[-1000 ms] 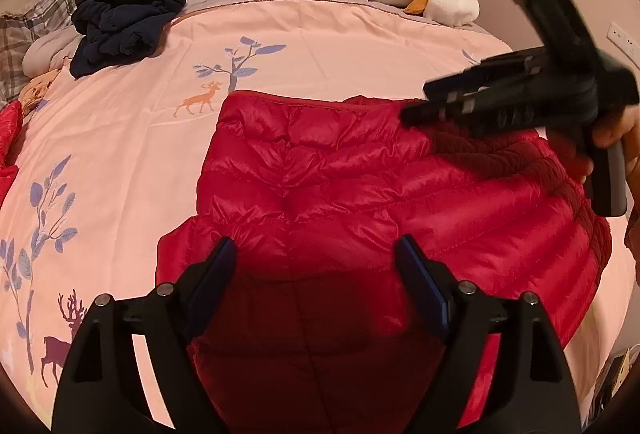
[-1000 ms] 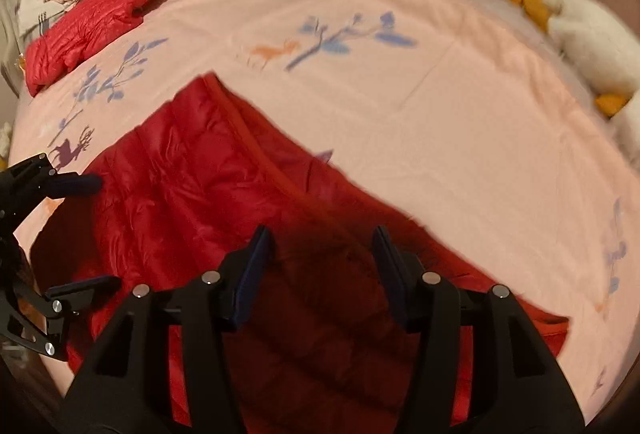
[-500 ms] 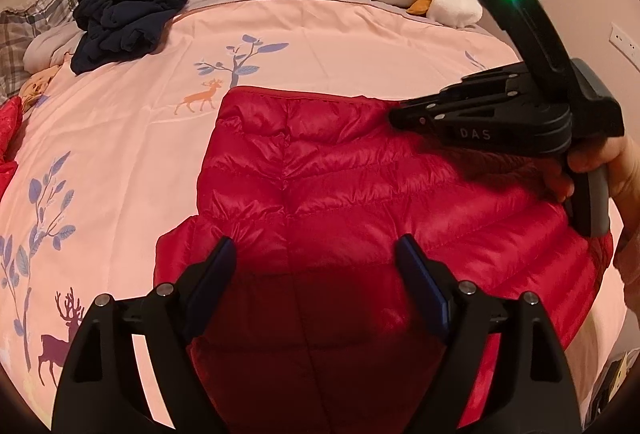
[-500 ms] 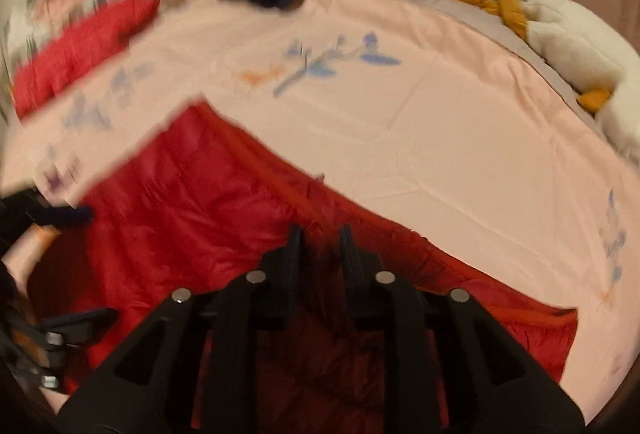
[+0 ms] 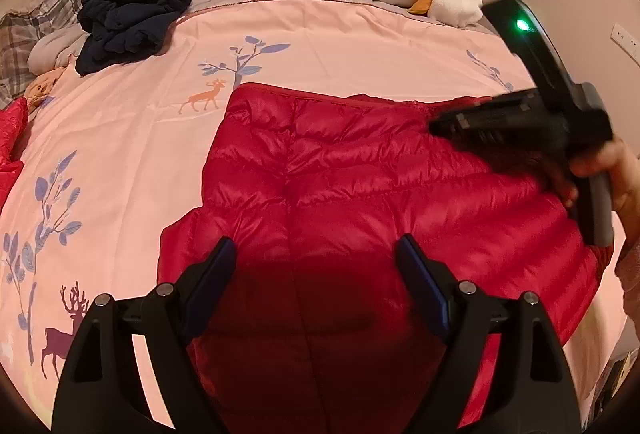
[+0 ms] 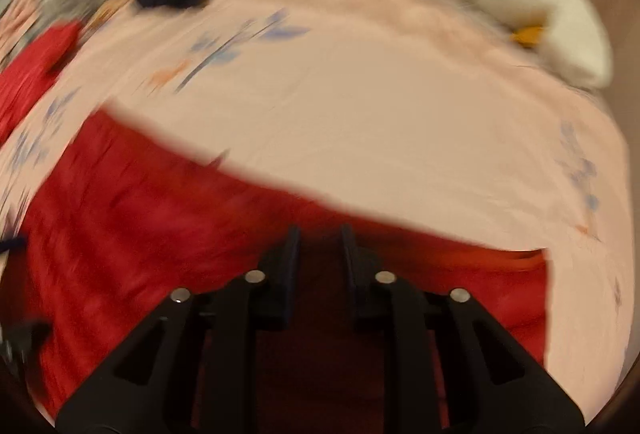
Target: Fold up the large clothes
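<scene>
Red down jacket (image 5: pixel 360 201) lies flat on the pink bedspread (image 5: pixel 140 137), seemingly partly folded with more folds left; left gripper (image 5: pixel 316 266) is spread above it, right gripper (image 6: pixel 318 238) nearly closed, grip unclear.

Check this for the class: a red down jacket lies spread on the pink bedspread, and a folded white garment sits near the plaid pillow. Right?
Not quite. The left wrist view shows the garment near the plaid pillow is dark navy and bunched. The red down jacket does lie on the pink bedspread.
</scene>
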The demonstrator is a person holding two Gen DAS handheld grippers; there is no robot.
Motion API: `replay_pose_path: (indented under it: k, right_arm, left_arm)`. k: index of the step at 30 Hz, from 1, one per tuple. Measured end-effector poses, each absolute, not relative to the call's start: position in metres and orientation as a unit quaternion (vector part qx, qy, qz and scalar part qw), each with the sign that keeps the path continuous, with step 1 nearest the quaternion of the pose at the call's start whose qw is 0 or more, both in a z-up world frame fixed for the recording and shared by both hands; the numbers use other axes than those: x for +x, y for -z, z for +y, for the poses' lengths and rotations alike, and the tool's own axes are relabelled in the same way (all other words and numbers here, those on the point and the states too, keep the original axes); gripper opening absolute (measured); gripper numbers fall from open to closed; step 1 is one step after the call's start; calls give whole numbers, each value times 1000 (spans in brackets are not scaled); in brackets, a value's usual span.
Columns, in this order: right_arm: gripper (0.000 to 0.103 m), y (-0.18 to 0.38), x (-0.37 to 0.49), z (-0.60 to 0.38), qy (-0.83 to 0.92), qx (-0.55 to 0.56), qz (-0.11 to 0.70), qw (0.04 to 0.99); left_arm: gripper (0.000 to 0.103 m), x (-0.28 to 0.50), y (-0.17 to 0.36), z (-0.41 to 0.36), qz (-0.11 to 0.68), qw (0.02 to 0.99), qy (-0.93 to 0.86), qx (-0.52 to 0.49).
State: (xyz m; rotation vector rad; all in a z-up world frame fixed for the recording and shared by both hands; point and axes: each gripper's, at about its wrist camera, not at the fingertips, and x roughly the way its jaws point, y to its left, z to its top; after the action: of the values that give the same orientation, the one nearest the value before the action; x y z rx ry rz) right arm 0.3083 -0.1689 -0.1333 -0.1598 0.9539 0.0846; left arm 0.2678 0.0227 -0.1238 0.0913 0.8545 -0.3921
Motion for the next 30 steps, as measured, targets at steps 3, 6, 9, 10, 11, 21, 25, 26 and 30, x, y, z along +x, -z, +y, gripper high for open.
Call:
replay_pose_path:
  k: [3,6,9,10,11,21,25,26,30]
  right_arm:
    - [32,117,298,-195,-32,-17,436,899]
    - [36,102,269,-211,-41,-8,416,908]
    - [39,92,222,-220,-64,1,394,917]
    - [39,91,202,-221,-76,0,386,919]
    - [40,91,189,-219,-81,-2,383,920]
    - [48,118,73,-226,-41,-5,349,936]
    - [49,144,78,-236,-39,12,378,925]
    - [49,146,77,-237,-38,13,379,924]
    - [49,136,67,-237,-39,26,371,928]
  left_arm:
    - [83,266,122,24,413,890,189,42]
    - [83,261,120,26,412,891,187,38]
    - [83,249,114,27,404,894,191,28]
    - [83,245,113,26,401,895,192,27]
    - [83,239,111,25,397,897,194,26]
    - [83,171,112,2,361,911,196,43]
    - [84,171,132,-10,371,909,177,65]
    - [84,172,136,-12,375,908,174,70]
    - [84,172,139,-15,381,907,162,75]
